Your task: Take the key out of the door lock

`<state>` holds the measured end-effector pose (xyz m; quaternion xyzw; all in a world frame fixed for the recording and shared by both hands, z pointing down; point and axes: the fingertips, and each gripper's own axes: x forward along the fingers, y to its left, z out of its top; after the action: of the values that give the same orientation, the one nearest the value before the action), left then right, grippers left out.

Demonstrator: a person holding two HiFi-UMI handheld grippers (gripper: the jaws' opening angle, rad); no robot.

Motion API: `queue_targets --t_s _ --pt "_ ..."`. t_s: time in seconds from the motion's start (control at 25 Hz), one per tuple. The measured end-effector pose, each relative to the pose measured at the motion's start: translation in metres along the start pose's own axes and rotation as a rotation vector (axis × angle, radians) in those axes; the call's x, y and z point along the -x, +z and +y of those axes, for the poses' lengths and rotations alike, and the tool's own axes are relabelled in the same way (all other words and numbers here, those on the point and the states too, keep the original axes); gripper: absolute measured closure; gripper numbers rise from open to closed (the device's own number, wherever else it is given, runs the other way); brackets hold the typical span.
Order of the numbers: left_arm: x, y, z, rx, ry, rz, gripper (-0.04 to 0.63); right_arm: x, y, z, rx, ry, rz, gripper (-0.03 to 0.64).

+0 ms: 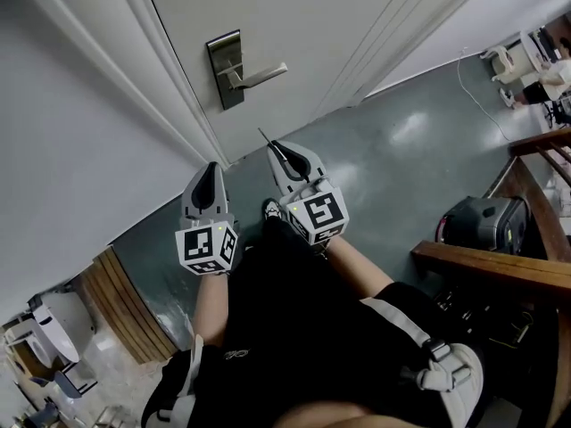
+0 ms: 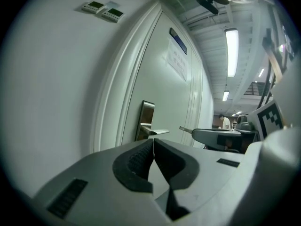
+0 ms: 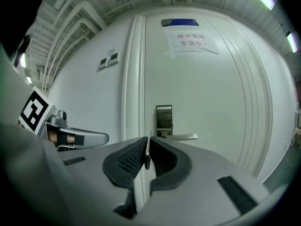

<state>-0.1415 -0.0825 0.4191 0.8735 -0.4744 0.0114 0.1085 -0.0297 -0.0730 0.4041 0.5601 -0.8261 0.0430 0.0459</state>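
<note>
Key [image 1: 265, 137] clamped in right gripper [image 1: 278, 150] — well clear of door lock [image 1: 225, 69]; left gripper [image 1: 211, 168] jaws together, empty.

Two claws [image 1: 212, 168] [image 1: 277, 150], one key [image 1: 265, 137] (one lock [image 1: 225, 68])

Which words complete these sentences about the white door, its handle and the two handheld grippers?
1. The grey right gripper is shut on a thin metal ___.
2. The grey left gripper has its jaws together with ___ between them.
3. In the head view, the silver lever handle on the dark rectangular metal lock plate points toward the picture's ___.

Missing words: key; nothing; right.
</note>
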Motion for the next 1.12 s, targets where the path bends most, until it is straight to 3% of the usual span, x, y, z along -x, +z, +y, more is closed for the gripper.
queue_targets --t_s 0.52,1.12 --pt "-0.007 0.090 -0.011 -0.110 -0.061 -0.163 0.572 0.000 0.093 -0.016 0.049 -0.052 -0.189 0.588" --pt "-0.018 0.108 -0.014 -0.140 -0.070 -0.185 0.572 -0.001 0.114 -0.030 0.079 -0.087 -0.239 0.588"
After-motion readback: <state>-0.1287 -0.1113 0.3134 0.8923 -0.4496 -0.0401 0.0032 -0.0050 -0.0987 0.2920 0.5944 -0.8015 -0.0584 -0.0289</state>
